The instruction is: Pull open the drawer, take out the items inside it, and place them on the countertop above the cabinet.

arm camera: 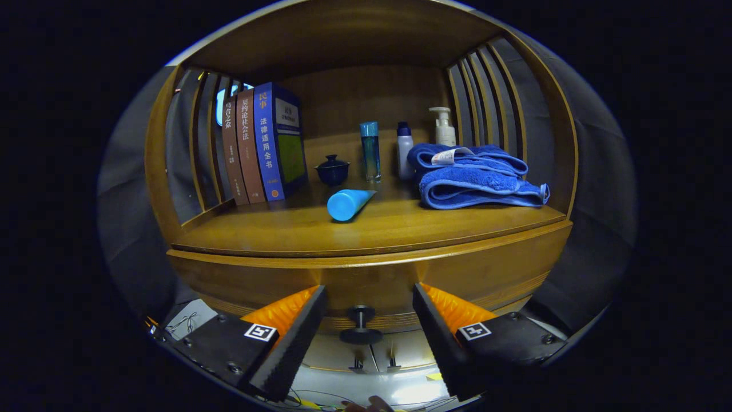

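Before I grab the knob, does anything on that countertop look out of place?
Only the blue tube: it lies on its side mid-countertop while the other bottles stand upright. The gripper is open, fingers either side of the drawer knob.

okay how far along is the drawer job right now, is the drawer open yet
Nothing looks done yet: the drawer front sits flush under the countertop, so it appears closed. In hand: the gripper is open, its fingers either side of the drawer knob, not pressing on it. Left: grip the knob, pull the drawer open, lift out whatever is inside and set it on the countertop near the blue tube and towel.
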Available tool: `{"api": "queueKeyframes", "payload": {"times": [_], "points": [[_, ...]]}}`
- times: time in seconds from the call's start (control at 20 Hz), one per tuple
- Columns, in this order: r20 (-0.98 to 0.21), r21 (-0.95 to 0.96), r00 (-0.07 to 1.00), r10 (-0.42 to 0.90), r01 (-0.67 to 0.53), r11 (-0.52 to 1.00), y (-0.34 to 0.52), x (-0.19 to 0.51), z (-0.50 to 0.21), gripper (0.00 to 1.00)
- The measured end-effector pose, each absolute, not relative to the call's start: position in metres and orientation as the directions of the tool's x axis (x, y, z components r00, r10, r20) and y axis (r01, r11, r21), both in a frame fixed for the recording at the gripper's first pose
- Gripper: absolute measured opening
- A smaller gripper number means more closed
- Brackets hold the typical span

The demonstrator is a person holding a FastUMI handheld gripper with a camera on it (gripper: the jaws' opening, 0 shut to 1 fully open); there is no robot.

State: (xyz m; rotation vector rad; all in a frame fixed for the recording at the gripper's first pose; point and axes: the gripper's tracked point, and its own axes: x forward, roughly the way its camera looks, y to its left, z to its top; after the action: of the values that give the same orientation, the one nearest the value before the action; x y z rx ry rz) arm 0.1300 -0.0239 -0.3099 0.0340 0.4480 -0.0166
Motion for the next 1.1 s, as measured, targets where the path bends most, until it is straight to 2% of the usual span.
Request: {"api": "queueKeyframes", "payload": {"times": [0.35,0.65,0.85,1.1], "points": [[-0.453,0.029,0.891,-0.033,0.051,0.998,-0.031,0.127,-0.310,1.00],[-0.421,0.021,0.906,-0.041,0.055,0.998,-0.027,0.108,-0.287,1.00],[-0.353,0.017,0.935,-0.030,0.038,0.999,-0.022,0.092,-0.238,1.00],[-0.195,-0.005,0.981,-0.001,0.000,1.000,-0.013,0.070,-0.141,1.00]]}}
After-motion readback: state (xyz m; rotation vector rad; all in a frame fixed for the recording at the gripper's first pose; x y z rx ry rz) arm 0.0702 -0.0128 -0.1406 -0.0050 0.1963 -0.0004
